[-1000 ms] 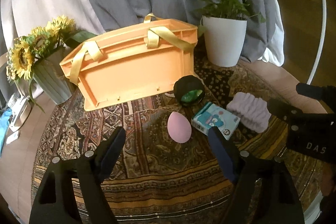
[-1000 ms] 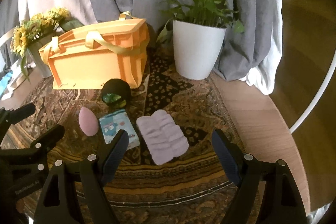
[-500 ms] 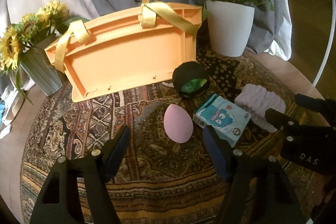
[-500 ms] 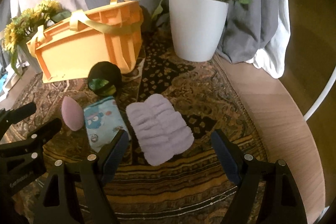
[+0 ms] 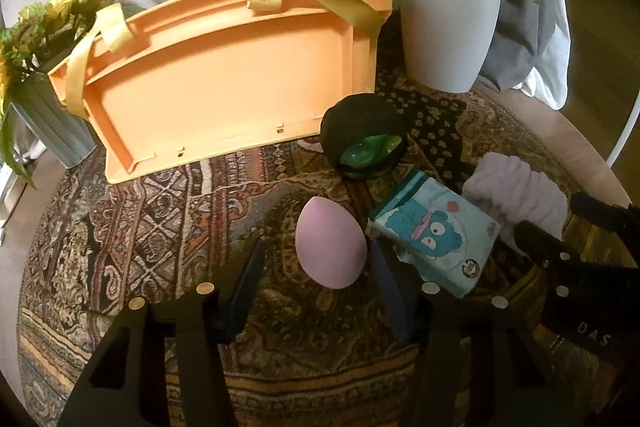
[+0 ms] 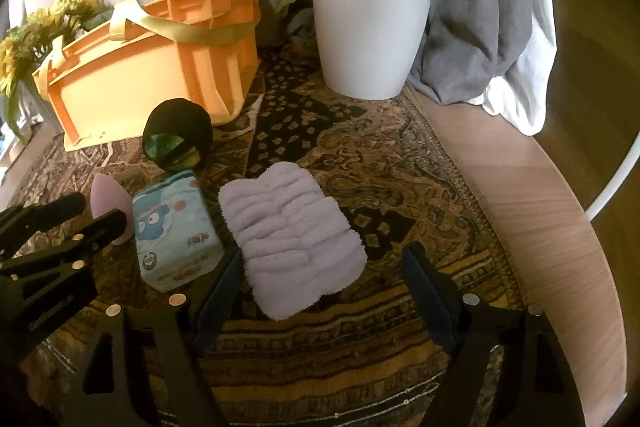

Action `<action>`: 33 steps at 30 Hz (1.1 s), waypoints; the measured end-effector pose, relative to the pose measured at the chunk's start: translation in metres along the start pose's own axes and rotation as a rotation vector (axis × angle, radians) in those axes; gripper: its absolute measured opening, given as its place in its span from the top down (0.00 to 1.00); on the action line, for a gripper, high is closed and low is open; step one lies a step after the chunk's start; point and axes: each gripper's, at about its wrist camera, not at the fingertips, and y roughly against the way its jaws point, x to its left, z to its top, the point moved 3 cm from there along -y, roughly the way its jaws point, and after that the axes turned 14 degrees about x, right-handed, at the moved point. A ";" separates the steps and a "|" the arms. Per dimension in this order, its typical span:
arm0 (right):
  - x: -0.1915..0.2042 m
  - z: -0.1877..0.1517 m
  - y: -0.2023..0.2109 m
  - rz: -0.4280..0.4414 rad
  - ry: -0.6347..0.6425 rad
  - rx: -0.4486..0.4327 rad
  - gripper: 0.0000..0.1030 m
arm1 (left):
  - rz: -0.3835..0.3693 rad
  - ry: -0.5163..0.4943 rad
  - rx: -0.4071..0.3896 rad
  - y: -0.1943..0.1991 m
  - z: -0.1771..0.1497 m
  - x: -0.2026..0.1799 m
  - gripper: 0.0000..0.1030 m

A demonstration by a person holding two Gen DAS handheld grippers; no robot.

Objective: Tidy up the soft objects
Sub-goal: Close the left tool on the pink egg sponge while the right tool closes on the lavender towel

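A pink egg-shaped sponge [image 5: 330, 243] lies on the patterned rug [image 5: 160, 227]. My left gripper [image 5: 316, 259] straddles it with its jaws closing. The right finger is at the egg's side and a gap remains on the left. A lilac fluffy cloth [image 6: 292, 231] lies flat on the rug. My right gripper [image 6: 324, 259] hangs open just in front of it, jaws wide and narrowing slightly, with the cloth's near end between the fingers. Between the two items sits a light blue tissue pack [image 6: 172, 231]. A black ball with a green patch [image 5: 366, 143] rests by the orange crate [image 5: 232, 75].
The orange crate with yellow straps stands at the back, a white potted plant [image 6: 368, 31] to its right and a sunflower vase [image 5: 44, 99] to its left. Grey cloth [image 6: 460, 7] hangs behind. Bare wooden tabletop [image 6: 540, 207] rims the rug on the right.
Both grippers have sunk toward the rug. The left jaws have narrowed around the pink egg sponge. The right gripper has come down over the lilac cloth, still wide.
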 end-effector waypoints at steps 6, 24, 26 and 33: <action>0.005 0.000 -0.004 0.008 0.025 0.009 0.40 | -0.031 -0.002 0.026 -0.009 0.002 -0.002 0.58; 0.008 -0.002 0.023 0.011 0.036 -0.035 0.64 | -0.026 -0.019 -0.028 0.020 -0.001 -0.003 0.65; 0.009 -0.001 0.030 0.010 0.038 -0.052 0.64 | -0.030 -0.016 -0.042 0.029 -0.002 -0.003 0.65; 0.010 0.005 0.065 0.028 0.031 -0.115 0.64 | -0.045 0.001 -0.100 0.066 0.001 0.000 0.65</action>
